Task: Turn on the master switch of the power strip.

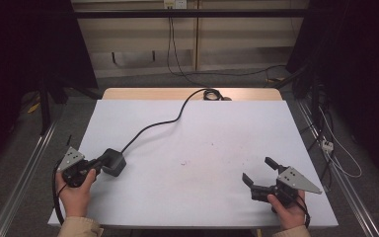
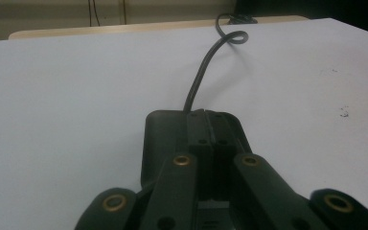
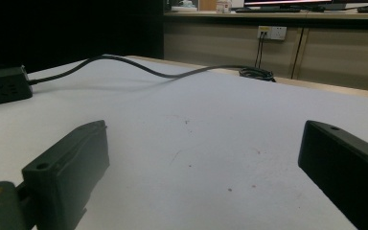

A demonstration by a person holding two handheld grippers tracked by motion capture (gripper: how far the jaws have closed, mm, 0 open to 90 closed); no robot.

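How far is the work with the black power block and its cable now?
Little looks done yet: the black power block lies on the table, its cable loose. In hand: the left gripper, shut, meets the block. Left: the right gripper waits open, holding nothing.

Dim room with dark edges, the white table evenly lit, close gripper views slightly soft.
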